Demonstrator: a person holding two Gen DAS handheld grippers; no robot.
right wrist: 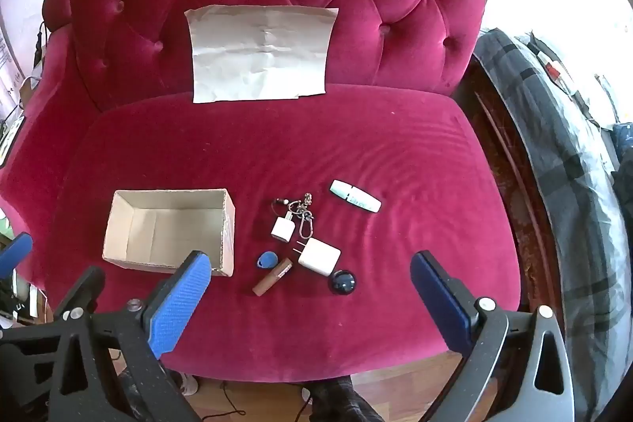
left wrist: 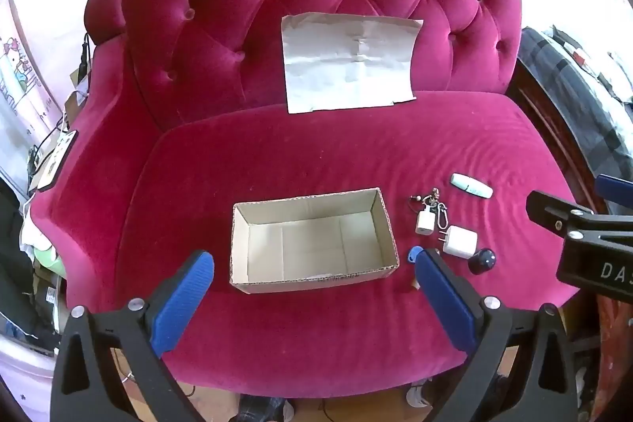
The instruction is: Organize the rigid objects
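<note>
The letters "DAS" show on the right gripper's [right wrist: 308, 275] black body in the left view; print on the pale tube [right wrist: 355, 201] is too small to read. A crimson velvet sofa [right wrist: 277, 153] holds a cardboard box [left wrist: 312, 242], keyring [right wrist: 302, 214], white charger [right wrist: 318, 256], creased paper [right wrist: 261, 54]. Left gripper [left wrist: 312, 269] and right both gape wide, empty

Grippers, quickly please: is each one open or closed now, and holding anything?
Left gripper: open, holding nothing.
Right gripper: open, holding nothing.
</note>
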